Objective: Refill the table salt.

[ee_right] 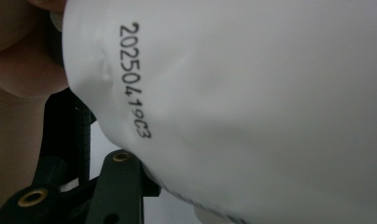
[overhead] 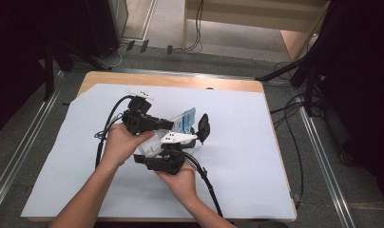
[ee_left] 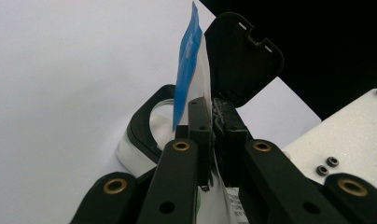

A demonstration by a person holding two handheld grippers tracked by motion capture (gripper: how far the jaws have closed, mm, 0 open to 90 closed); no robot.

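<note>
A white pouch (overhead: 186,118) with a blue top edge is held up over the middle of the table. In the left gripper view my left gripper (ee_left: 212,112) is shut on the pouch (ee_left: 189,56), pinching its thin edge between the pads. Just behind it stands a clear container (ee_left: 144,126) with its black lid (ee_left: 242,56) flipped open. My right gripper (overhead: 175,149) sits close under the pouch. In the right gripper view the white pouch (ee_right: 247,93) bulges across the jaws, a printed date code on it. One finger (ee_right: 114,186) shows at the lower left; the other is hidden.
A pale sheet (overhead: 247,156) covers the wooden table (overhead: 180,80). The open black lid (overhead: 204,127) stands right of the grippers. Cables (overhead: 104,128) trail from both grippers across the sheet. A hand (ee_right: 14,70) shows at the left of the right gripper view.
</note>
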